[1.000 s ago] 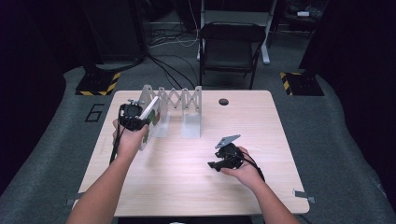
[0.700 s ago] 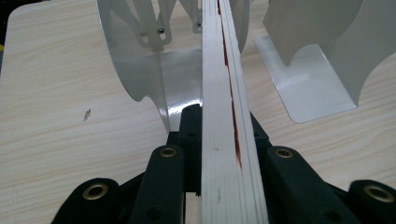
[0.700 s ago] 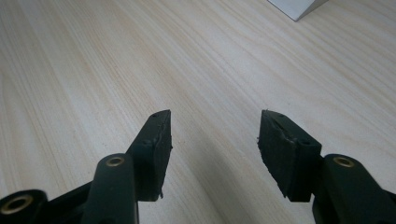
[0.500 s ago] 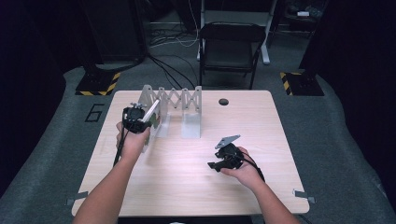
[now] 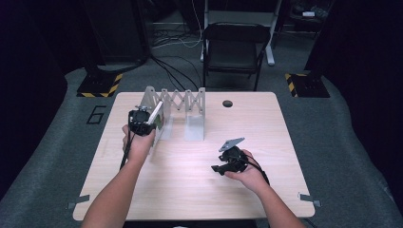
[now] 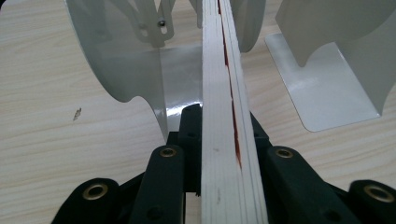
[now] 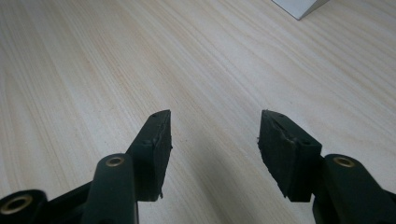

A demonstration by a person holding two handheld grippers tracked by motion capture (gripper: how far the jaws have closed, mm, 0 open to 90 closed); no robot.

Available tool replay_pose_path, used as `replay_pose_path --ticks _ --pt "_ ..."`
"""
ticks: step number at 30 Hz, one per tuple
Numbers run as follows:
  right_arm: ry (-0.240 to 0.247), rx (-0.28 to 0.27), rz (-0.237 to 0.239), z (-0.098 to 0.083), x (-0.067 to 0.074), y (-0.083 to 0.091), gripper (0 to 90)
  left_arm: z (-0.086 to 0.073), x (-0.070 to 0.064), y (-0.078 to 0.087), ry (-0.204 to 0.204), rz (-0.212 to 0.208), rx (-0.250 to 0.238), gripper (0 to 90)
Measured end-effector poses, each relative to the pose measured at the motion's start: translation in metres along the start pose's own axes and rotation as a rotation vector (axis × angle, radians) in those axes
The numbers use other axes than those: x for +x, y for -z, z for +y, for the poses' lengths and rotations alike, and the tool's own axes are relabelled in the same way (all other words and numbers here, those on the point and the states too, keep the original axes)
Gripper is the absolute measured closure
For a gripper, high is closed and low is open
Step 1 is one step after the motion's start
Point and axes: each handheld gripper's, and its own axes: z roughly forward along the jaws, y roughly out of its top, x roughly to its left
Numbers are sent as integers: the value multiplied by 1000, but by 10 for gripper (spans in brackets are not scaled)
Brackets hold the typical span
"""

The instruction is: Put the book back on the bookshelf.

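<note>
Near the table's (image 5: pixel 285 190) left edge, the left gripper (image 5: pixel 140 121) clamps a thin book (image 6: pixel 224 116) by its page edges, angled into the white rack's (image 5: pixel 195 102) leftmost slot; its cover is blurred, no title readable. Toward the right edge, the right gripper (image 7: pixel 215 140) rests with jaws apart, holding nothing.

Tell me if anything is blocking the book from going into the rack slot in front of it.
Nothing visible does. The left gripper is shut on the thin book, held on edge and aimed into the gap between two dividers of the white rack. The base plate ahead looks bare.
</note>
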Motion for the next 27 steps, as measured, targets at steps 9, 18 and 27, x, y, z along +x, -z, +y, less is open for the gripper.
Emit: replay_pose_path --ticks 9,18,27 --pt "7 -5 2 -1 -1 1 443 5 -2 -6 6 8 -1 757" --pt "4 -12 -4 -2 -2 4 442 9 -5 -15 0 25 6 756" --pt "0 -12 -5 -4 -2 6 442 12 -6 -22 21 31 11 756"
